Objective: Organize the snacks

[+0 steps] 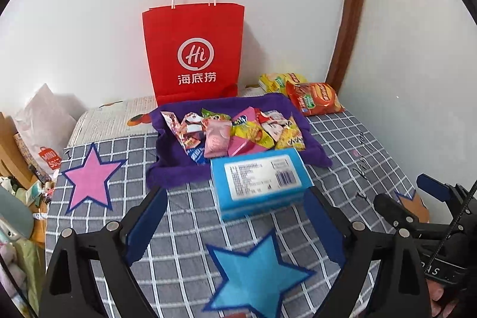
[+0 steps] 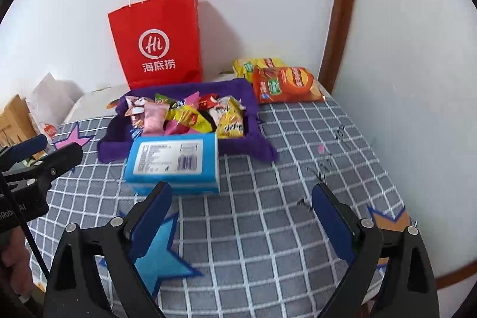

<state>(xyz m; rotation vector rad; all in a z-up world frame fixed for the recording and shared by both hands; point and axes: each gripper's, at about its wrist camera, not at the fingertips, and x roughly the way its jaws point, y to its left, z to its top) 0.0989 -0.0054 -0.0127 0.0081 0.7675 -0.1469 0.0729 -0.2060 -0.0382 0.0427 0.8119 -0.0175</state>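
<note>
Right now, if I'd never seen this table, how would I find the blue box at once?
Start at the tall red paper bag standing against the wall. In front of it lies a purple cloth tray heaped with small snack packets. The blue box sits at the tray's near edge, the only rigid box there, with a white barcode label on top.

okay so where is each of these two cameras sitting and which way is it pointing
Left wrist: on the left gripper, low above the checked cloth, facing the blue box, purple tray and red bag; own open fingers show, the right gripper at right.
Right wrist: on the right gripper, further right, facing the same corner; own open fingers show, the left gripper at left.
Shared: box, tray, bag, orange chip bag.
</note>
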